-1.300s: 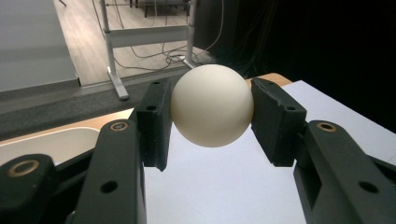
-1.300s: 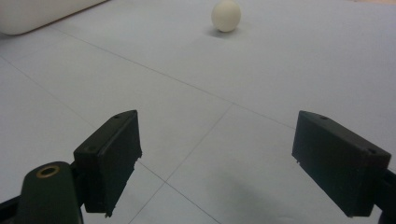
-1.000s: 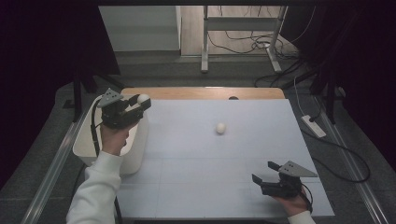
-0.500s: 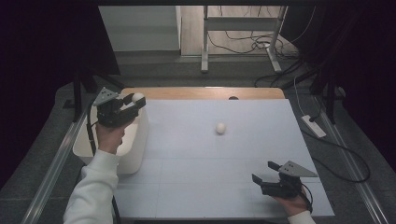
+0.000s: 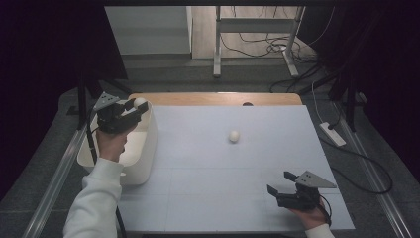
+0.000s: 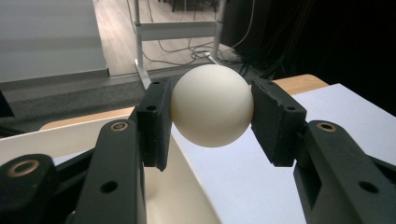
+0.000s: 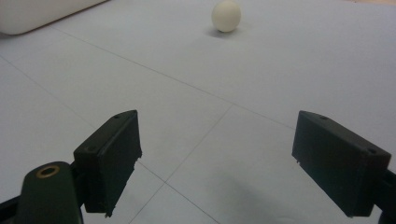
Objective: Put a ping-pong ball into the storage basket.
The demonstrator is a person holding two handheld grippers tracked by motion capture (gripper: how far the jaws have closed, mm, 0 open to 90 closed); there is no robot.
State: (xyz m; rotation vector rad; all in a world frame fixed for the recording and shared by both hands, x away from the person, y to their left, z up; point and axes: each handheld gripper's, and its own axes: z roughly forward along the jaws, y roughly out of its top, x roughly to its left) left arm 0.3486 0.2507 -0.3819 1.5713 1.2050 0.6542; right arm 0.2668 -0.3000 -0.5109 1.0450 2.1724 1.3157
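Observation:
My left gripper (image 5: 137, 105) is shut on a cream ball (image 5: 140, 102) and holds it above the white bin (image 5: 143, 153) at the table's left edge. In the left gripper view the same held ball (image 6: 211, 105) sits clamped between both pads, over the bin's rim (image 6: 187, 186). A second cream ball (image 5: 234, 136) lies loose near the middle of the white tabletop (image 5: 223, 173); it is seen far ahead as a ball (image 7: 226, 15) in the right gripper view. My right gripper (image 5: 281, 183) rests open near the front right corner, nothing between its fingers (image 7: 109, 154).
The bin's white wall (image 7: 42, 11) shows at the far left of the right gripper view. A wooden strip (image 5: 213, 98) runs along the table's far edge. A power strip (image 5: 333, 134) and cables lie on the floor to the right. A metal frame (image 5: 218, 44) stands beyond the table.
My left gripper has carried its ball leftward and slightly back, further over the bin. The right gripper and the loose ball have stayed put.

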